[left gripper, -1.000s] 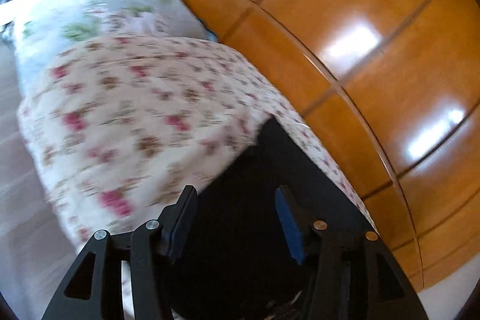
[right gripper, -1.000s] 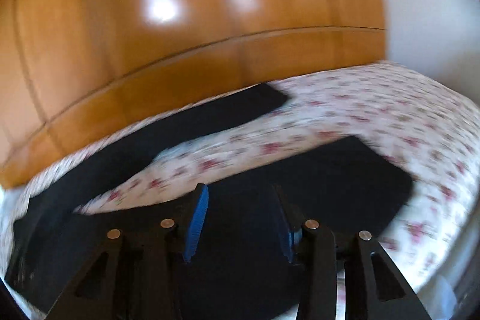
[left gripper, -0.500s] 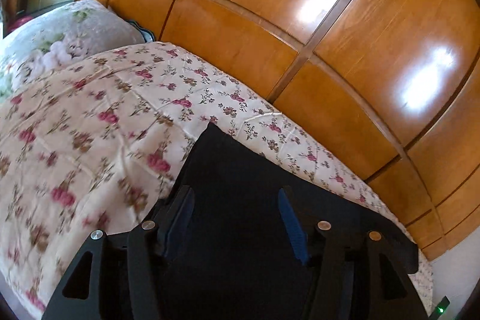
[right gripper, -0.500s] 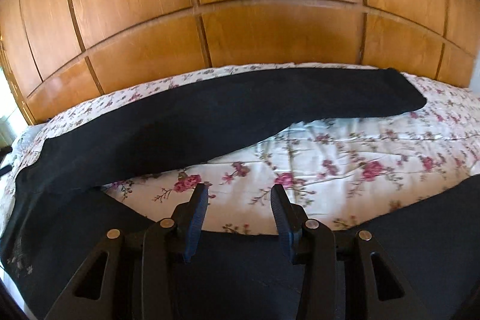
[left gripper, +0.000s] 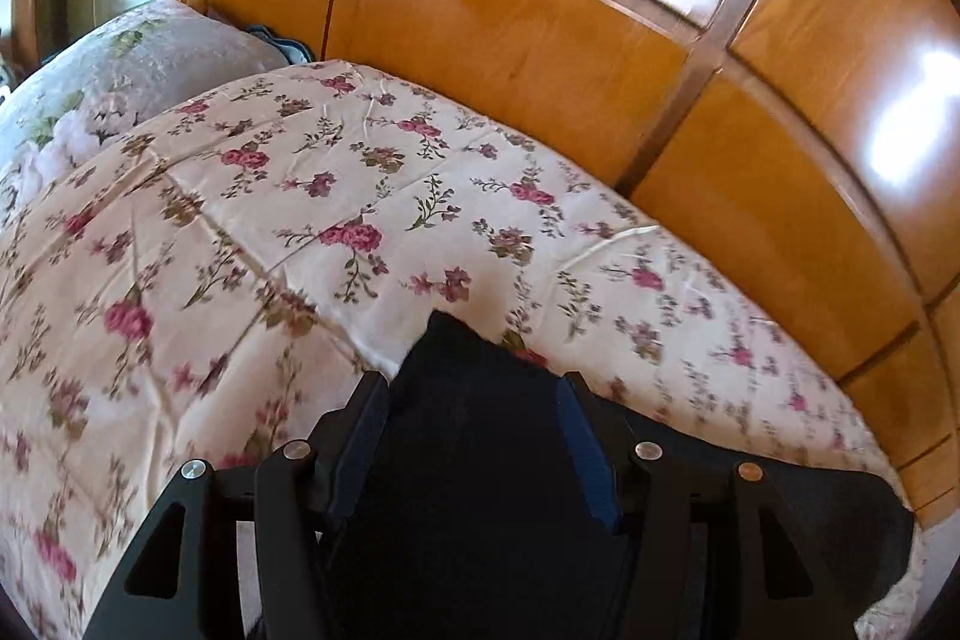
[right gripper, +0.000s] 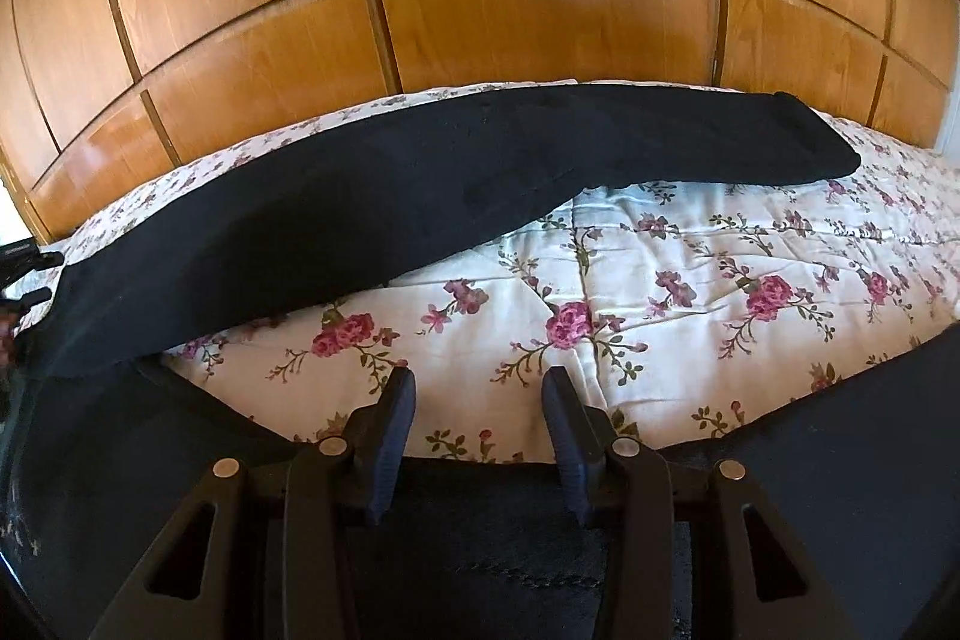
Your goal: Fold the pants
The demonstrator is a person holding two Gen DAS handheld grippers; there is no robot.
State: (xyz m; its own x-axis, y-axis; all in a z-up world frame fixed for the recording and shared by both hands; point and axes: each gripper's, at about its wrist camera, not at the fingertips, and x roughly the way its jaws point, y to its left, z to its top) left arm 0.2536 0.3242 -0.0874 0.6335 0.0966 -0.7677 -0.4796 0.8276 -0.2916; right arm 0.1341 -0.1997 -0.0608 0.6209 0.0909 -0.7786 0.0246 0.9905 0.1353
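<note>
Behind the bed stands a wall of shiny wooden wardrobe panels [right gripper: 252, 58], and the bed is covered with a cream floral bedspread [right gripper: 660, 292]. On it lie the black pants [right gripper: 420, 196], with one leg stretched along the far side near the wardrobe and the other leg close to the camera. The right gripper [right gripper: 477, 400] has its jaws apart and holds nothing; it is above the edge of the near leg. The left gripper [left gripper: 474, 406] is also released, with dark pants fabric between its fingers but not pressed. A floral pillow [left gripper: 126, 70] lies at the end.
</note>
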